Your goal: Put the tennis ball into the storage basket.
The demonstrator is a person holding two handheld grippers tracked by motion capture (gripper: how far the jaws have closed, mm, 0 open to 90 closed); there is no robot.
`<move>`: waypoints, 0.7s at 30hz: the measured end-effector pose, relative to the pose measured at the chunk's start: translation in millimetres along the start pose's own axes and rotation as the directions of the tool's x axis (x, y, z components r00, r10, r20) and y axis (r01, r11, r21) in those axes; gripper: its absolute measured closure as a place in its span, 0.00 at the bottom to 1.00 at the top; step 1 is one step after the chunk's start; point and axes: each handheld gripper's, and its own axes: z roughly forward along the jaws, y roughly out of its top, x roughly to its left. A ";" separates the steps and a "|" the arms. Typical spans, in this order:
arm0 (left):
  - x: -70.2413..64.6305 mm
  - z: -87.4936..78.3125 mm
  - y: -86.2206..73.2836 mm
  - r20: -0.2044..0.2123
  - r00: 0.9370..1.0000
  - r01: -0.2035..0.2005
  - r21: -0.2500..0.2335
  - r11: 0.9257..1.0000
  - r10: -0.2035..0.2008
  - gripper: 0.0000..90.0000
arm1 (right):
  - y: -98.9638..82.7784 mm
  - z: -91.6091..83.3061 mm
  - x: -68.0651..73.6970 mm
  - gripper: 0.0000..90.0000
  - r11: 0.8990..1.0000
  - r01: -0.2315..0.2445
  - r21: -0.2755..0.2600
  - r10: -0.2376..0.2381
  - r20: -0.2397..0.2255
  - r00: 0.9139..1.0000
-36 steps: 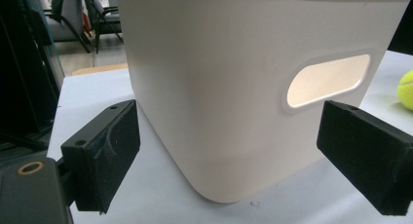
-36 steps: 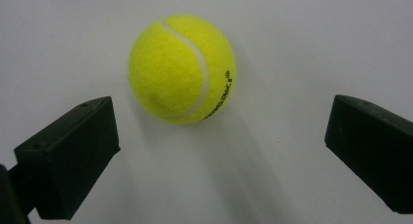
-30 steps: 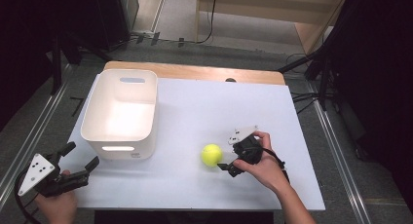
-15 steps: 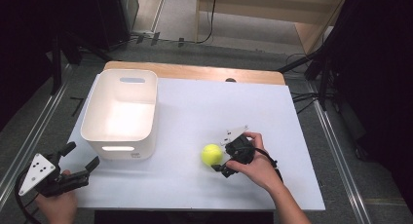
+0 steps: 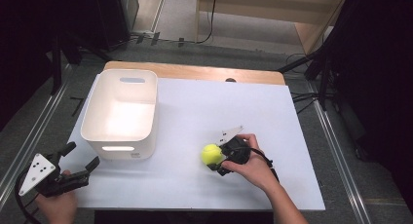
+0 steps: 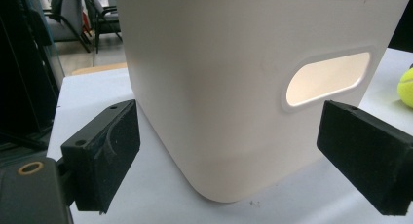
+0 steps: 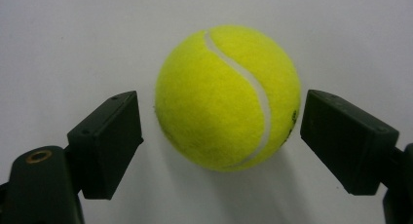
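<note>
A yellow tennis ball [image 5: 211, 154] [image 7: 228, 97] lies on the white table top [image 5: 204, 107], right of a white plastic bin [image 5: 119, 147] [image 6: 219, 63]. My right gripper [image 5: 216, 156] [image 7: 226, 136] is low over the table with one jaw on each side of the ball. Its jaws have just been closing, and thin gaps remain between the pads and the ball. My left gripper [image 5: 83, 155] [image 6: 233, 158] is open at the table's front left corner, pointing at the bin's near wall with its handle slot [image 6: 326, 79]. Nothing is between its jaws.
The bin stands on the left half of the table and looks empty. A wooden strip [image 5: 195, 72] runs along the table's far edge. Dark floor, metal rails and stands surround the table.
My right gripper has slid left to the ball and its jaws now flank it, narrower than before. The ball, the bin and the left gripper have stayed put.
</note>
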 end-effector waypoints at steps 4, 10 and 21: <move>0.0 0.0 0.0 -0.001 1.000 0.000 0.001 1.000 0.000 0.09 | 1.4 3.2 0.8 0.16 1.000 0.004 0.008 -0.004 -0.002 1.000; -0.1 0.1 0.1 0.000 1.000 -0.001 0.001 1.000 0.001 0.09 | 2.7 6.2 1.2 0.16 1.000 0.001 0.020 -0.001 0.003 1.000; -0.1 0.2 0.1 0.000 1.000 -0.002 0.002 1.000 0.002 0.09 | 5.5 10.5 0.7 0.22 1.000 -0.013 0.024 0.012 0.016 1.000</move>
